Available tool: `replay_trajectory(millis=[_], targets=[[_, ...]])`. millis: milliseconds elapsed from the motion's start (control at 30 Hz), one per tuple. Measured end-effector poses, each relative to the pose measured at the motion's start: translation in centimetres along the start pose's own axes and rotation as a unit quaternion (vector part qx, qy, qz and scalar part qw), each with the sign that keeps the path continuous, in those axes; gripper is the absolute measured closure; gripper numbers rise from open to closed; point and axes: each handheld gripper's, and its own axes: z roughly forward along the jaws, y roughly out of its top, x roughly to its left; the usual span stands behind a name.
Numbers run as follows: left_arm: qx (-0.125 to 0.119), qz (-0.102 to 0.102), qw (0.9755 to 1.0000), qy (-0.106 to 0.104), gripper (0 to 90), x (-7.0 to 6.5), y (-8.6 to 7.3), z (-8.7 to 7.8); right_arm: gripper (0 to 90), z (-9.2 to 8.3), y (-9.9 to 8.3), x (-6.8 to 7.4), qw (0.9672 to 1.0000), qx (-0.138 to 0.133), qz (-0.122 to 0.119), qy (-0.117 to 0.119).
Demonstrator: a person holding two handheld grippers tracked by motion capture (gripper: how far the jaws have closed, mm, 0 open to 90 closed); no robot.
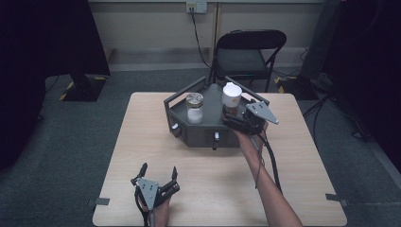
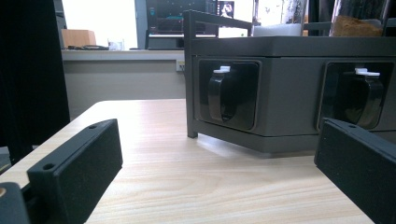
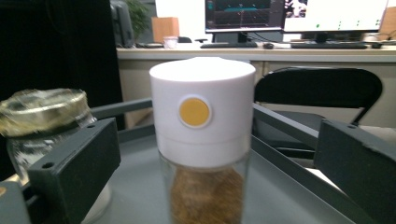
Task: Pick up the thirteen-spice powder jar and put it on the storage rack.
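A dark grey hexagonal tray box (image 1: 198, 135) stands mid-table with railings on top and drawer pulls on its front faces. On it stand a glass jar with a gold lid (image 1: 194, 107) holding white powder, and a jar with a tall white cap (image 1: 231, 96) over brown contents. My right gripper (image 1: 231, 119) is at the box's right front, open, its jaws spread to either side of the white-capped jar (image 3: 201, 121), not touching it; the gold-lidded jar (image 3: 44, 112) is at its left. My left gripper (image 1: 159, 168) rests open near the table's front edge, facing the box's drawer pulls (image 2: 222, 95).
A black folding chair (image 1: 250, 52) stands behind the table. A cable runs down from a wall socket (image 1: 196, 6). Bare wooden tabletop (image 1: 302, 156) lies around the box. Tape marks (image 1: 101, 201) sit at the table's front corners.
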Motion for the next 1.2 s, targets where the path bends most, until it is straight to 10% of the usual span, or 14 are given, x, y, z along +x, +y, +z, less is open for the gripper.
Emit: replay_trajectory(millis=[333,1200], targets=[[0.001,0.0,1.0,0.0,0.3,0.0,0.0,0.0,0.0,-2.2,-1.1,-0.2,0.9995,-0.005,0.03,0.01],[0.001,0.001,1.0,0.0,0.3,0.0,0.0,0.0,0.0,-9.3,-4.8,0.2,0.9991,-0.039,0.018,0.007]])
